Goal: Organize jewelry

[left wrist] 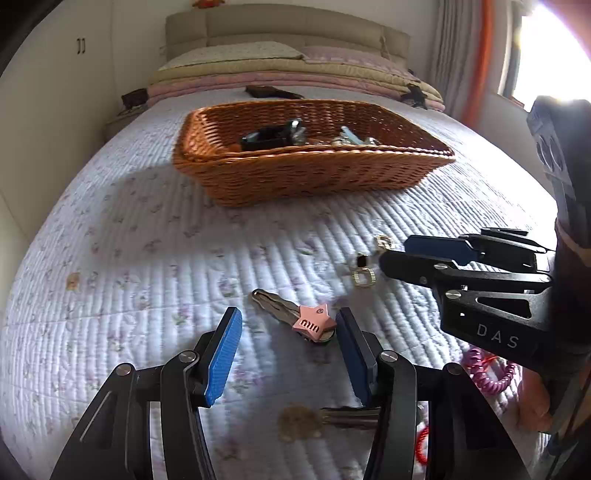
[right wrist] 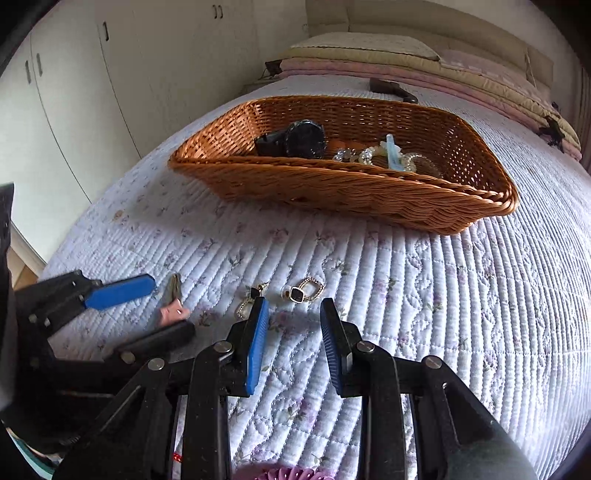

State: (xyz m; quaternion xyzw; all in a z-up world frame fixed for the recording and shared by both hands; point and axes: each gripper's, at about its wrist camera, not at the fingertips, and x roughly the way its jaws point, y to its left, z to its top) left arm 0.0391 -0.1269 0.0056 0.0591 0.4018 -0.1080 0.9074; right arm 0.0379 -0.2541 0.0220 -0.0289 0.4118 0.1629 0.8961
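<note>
Jaws of the left gripper (left wrist: 288, 325) stand wide around the pink star key (left wrist: 295, 315); the right gripper (right wrist: 293, 308), also wide, hangs just short of two gold earrings (right wrist: 304, 291).

Quilted bedspread (right wrist: 424, 295), stacked pillows (left wrist: 229, 51) at headboard (left wrist: 288, 26), white wardrobe (right wrist: 92, 74), curtain (left wrist: 448, 48).

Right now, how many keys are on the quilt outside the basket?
2. The pink star-capped key lies between the left gripper fingertips; a plain key lies nearer, partly hidden behind that gripper's finger. Others may be hidden.
</note>
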